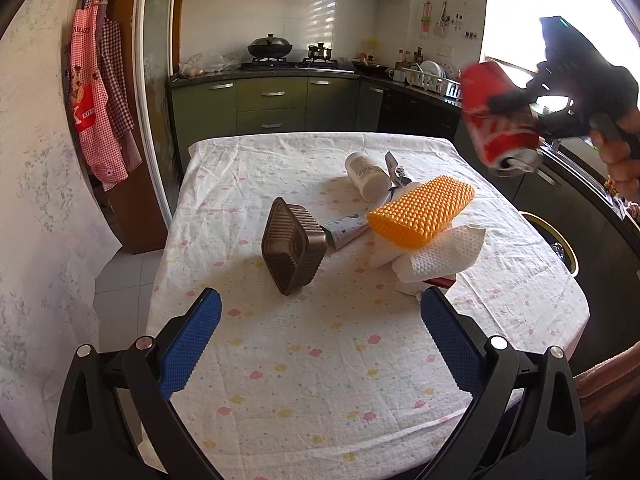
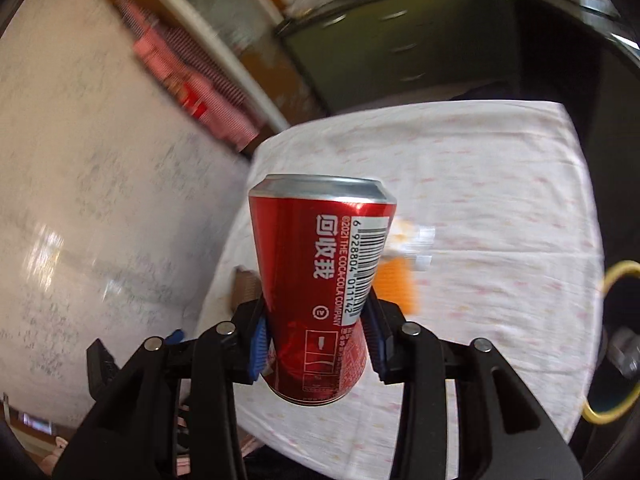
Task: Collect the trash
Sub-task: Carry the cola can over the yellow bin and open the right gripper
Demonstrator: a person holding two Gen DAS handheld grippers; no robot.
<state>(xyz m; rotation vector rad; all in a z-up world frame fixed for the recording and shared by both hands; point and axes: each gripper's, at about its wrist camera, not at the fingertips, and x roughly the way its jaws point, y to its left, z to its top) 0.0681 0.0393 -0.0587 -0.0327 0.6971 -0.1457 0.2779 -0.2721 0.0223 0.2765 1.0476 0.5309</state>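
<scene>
A rectangular table with rounded corners wears a thin, creased white cloth dotted with small pastel flowers; its near half lies bare, and the far strip before the green cabinets is bare too. Along its right edge stands a dark bin with a yellow rim. Mid-table the trash sits in a loose cluster. A knobbly orange sponge lies on crumpled embossed paper towel, a ribbed brown plastic tray is tipped on its side, a white bottle lies flat, and a squeezed tube lies between tray and sponge.

The right gripper clamps a smooth red can near its base, blue ridged pads on both sides, high over the table's right edge. The left gripper hangs wide and empty above the near cloth.
</scene>
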